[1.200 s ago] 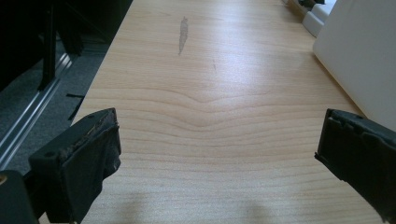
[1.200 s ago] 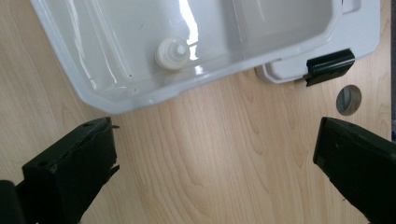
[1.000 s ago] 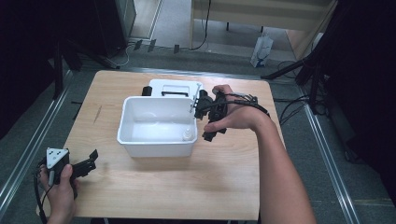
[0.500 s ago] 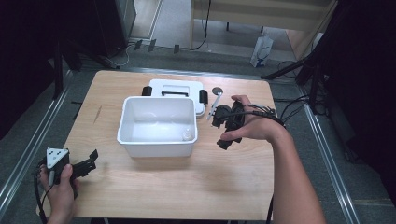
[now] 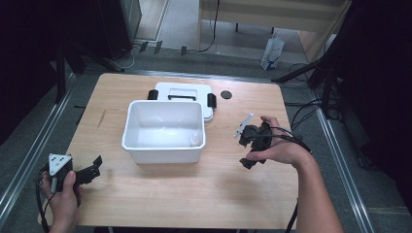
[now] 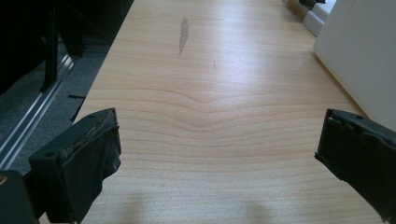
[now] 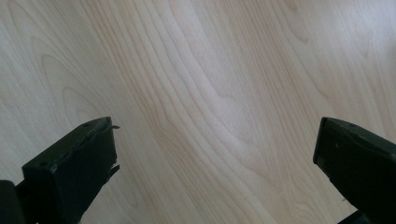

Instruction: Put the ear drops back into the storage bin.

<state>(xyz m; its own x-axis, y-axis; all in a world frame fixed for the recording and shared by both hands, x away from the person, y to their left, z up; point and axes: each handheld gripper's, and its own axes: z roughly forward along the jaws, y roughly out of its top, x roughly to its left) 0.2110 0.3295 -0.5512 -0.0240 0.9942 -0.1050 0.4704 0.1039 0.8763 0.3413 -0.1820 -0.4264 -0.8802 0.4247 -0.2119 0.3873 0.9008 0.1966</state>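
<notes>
A white plastic bin (image 5: 165, 131) stands open at the table's middle, with a small pale object (image 5: 195, 141) in its near right corner. Its white lid (image 5: 184, 93) with black latches lies flat just behind it. My right gripper (image 5: 244, 150) hovers to the right of the bin, tilted down at bare wood; its jaws (image 7: 215, 144) stand wide open with nothing between them. My left gripper (image 5: 94, 169) rests near the front left corner, pointing toward the bin, open and empty (image 6: 217, 140). The bin's wall (image 6: 364, 56) shows at the right in the left gripper view.
A small black disc (image 5: 226, 94) lies on the wooden table (image 5: 145, 204) to the right of the lid. A grey streak (image 6: 183, 33) marks the wood at the left. Metal rails and cables run along the floor on both sides.
My right gripper has drawn away from the bin's right rim, moving right and toward the near edge over bare table. The left gripper has stayed put.
</notes>
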